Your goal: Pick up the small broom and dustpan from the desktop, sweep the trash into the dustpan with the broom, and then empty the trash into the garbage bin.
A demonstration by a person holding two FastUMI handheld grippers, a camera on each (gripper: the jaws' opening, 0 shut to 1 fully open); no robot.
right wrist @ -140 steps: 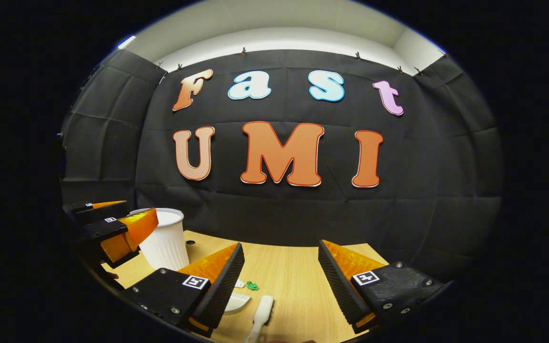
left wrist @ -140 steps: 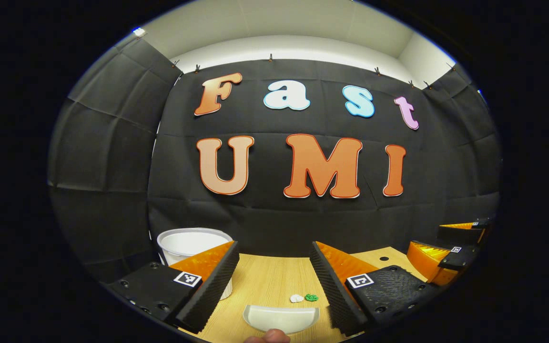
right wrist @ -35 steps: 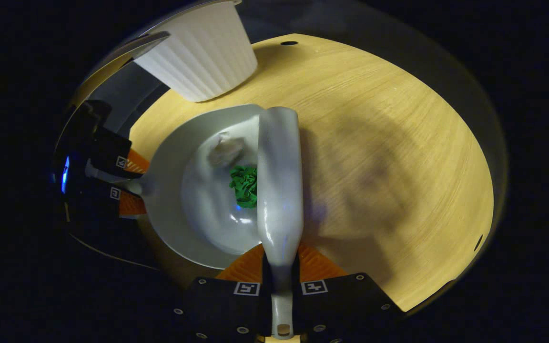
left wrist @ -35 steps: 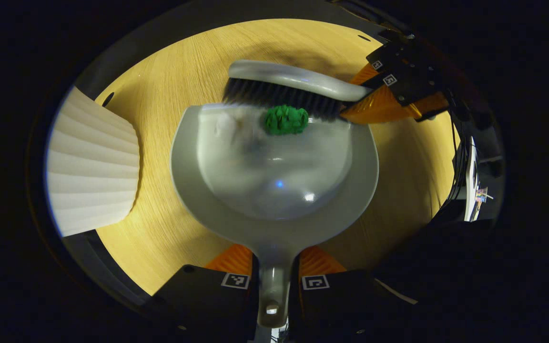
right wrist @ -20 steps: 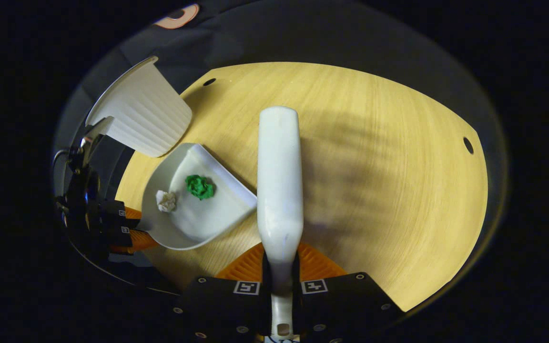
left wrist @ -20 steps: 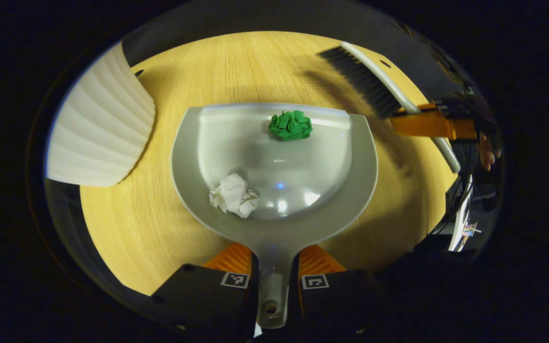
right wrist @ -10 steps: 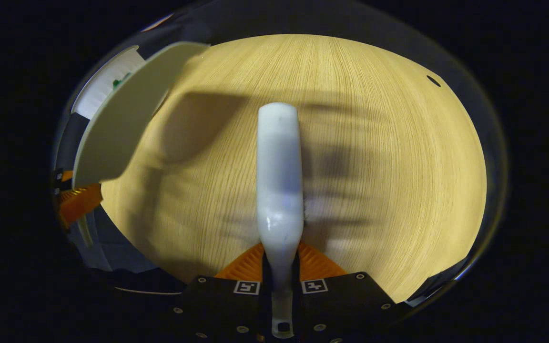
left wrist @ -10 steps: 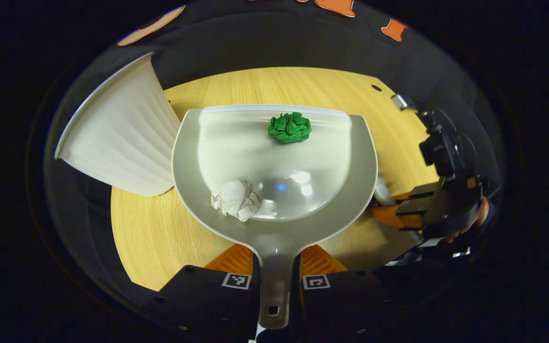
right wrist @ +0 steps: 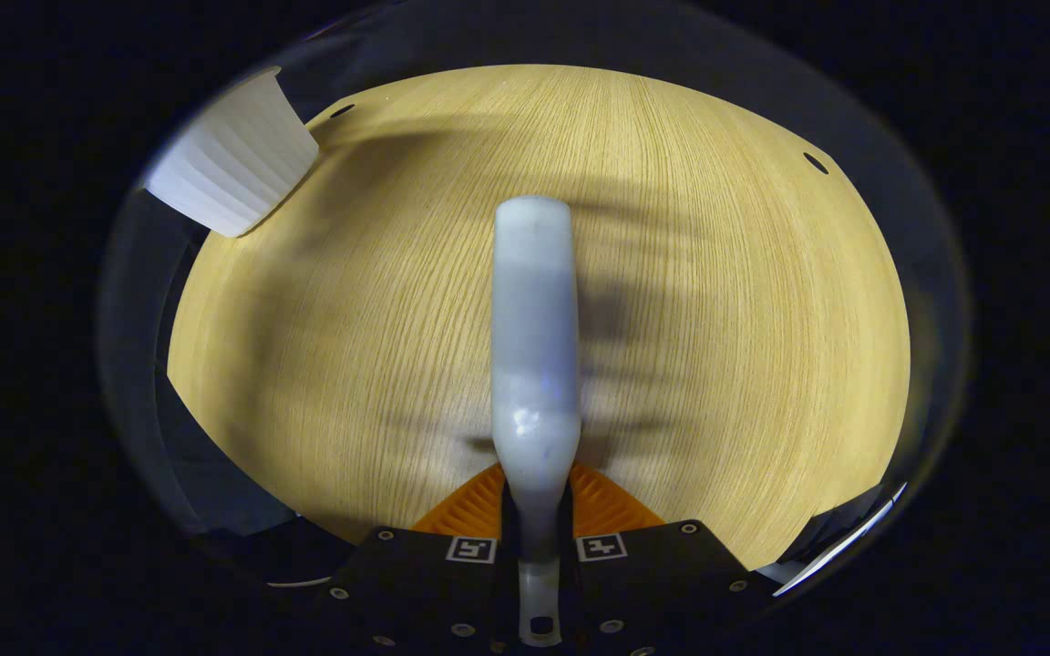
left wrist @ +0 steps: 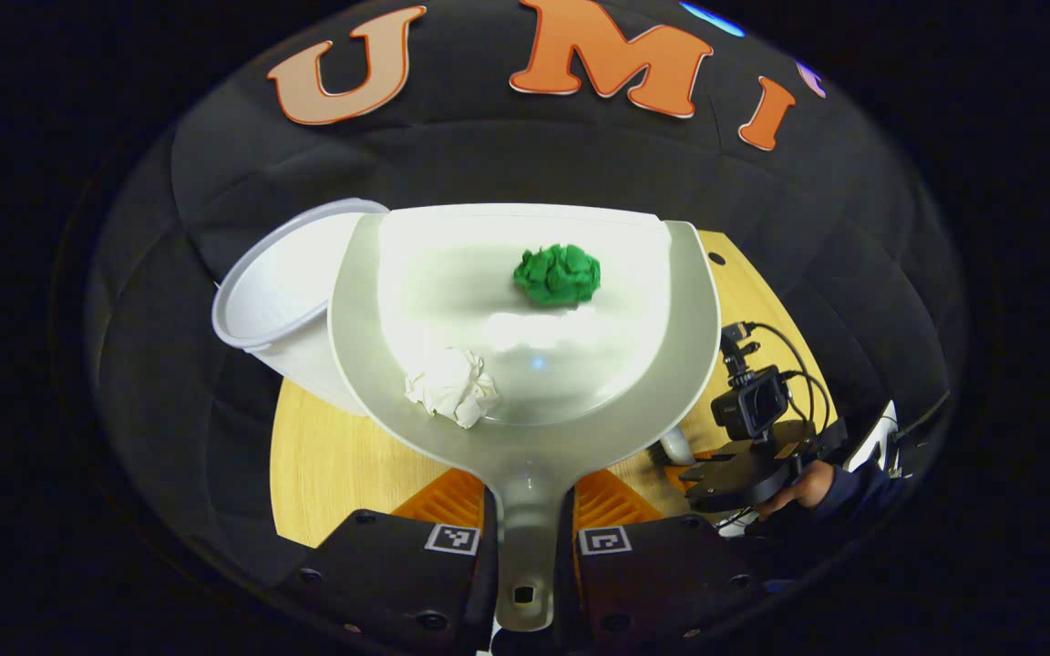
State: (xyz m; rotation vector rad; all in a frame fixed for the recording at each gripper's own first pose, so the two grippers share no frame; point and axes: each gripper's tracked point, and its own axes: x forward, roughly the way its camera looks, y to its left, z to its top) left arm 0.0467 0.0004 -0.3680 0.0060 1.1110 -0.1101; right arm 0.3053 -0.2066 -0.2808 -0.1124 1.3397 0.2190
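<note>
The left gripper [left wrist: 525,510] is clenched on the handle of the grey dustpan [left wrist: 525,437], held up off the wooden desktop [left wrist: 324,465] with its far left corner over the rim of the white garbage bin [left wrist: 279,292]. A green paper wad [left wrist: 558,273] and a white paper wad [left wrist: 452,387] lie in the pan. The right gripper [right wrist: 534,510] grasps the small broom [right wrist: 534,346] by its handle above the desktop [right wrist: 716,319], the bin [right wrist: 233,169] far left.
</note>
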